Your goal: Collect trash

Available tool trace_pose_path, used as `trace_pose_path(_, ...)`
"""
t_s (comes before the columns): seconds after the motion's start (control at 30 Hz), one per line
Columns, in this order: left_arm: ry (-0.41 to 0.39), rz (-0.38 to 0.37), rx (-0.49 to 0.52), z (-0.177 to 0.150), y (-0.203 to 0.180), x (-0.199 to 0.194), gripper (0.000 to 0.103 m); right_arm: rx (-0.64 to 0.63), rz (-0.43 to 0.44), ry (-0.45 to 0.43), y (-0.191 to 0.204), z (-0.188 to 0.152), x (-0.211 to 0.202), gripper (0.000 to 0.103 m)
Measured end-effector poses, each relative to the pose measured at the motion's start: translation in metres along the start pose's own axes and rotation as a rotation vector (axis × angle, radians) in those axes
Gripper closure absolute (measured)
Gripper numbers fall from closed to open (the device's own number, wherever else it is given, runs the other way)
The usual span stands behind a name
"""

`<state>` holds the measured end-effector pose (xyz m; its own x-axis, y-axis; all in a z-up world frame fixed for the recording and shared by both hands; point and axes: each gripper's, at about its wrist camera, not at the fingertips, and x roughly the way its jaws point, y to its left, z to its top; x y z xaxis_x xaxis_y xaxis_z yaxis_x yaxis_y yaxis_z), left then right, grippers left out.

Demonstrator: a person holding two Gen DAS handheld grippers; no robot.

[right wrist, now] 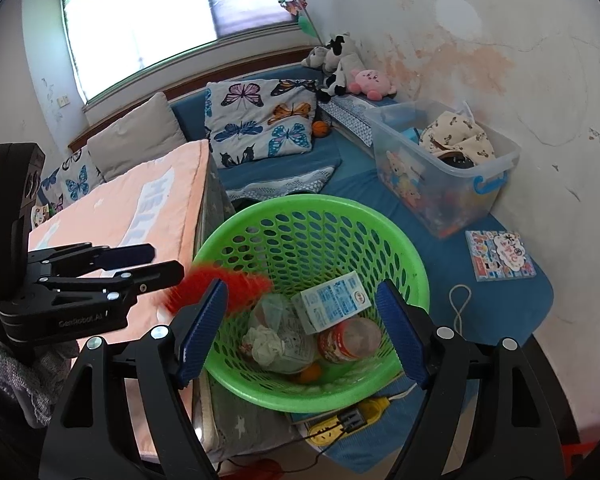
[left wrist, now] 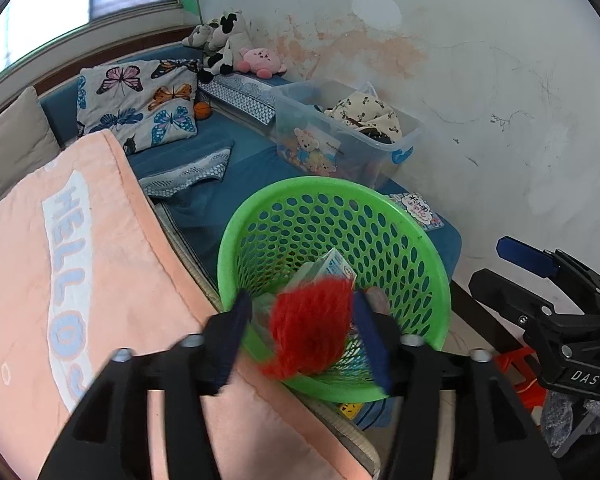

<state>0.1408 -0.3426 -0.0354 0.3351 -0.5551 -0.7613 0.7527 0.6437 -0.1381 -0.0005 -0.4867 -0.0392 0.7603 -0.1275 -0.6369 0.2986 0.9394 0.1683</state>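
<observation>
A blue mattress (right wrist: 380, 184) stretches along the stained plaster wall, soft and flat. On it lies a folded peach blanket (left wrist: 100, 280), plush, with pale blue letters. A clear hard plastic bin (right wrist: 452, 176), rectangular, stands against the wall. The round green plastic basket (right wrist: 312, 216), its wall pierced all over with oval holes, sits tilted at the bed's edge beside the blanket. Inside it lie a squat jar with a red label (right wrist: 348, 340), a small white-and-blue carton (right wrist: 332, 304), a crinkled clear bag (right wrist: 276, 312) and a crumpled white paper wad (right wrist: 266, 342).

The red fluffy piece (left wrist: 312, 324), blurred and bristly, is over the basket's near rim, between the dark ribbed fingers (left wrist: 232, 340) of the left gripper (left wrist: 304, 336). Those fingers stand spread on either side of it and do not press on it. The left gripper points down into the basket.

The right gripper (right wrist: 300, 332) hangs over the basket's mouth, tilted downward, its blue ribbed fingers (right wrist: 404, 336) spread wide with nothing between them.
</observation>
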Motion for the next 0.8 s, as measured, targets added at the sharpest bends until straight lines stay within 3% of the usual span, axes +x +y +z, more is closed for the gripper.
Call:
trace_pose_path(0.2, -0.025, 0.004, -0.015, -0.005, 0.004, -0.012, 0.027, -0.006, 0.0, -0.006, 0.004, -0.002, -0.005, 0.025)
trace_pose_path(0.5, -0.093, 0.073, -0.047, -0.018, 0.027, -0.047, 0.011, -0.034, 0.03, -0.018, 0.027, -0.006, -0.008, 0.02)
trace_pose_path(0.8, -0.157, 0.142, -0.112, -0.034, 0.054, -0.084, 0.007, -0.131, 0.057, -0.028, 0.071, -0.012, -0.009, 0.006)
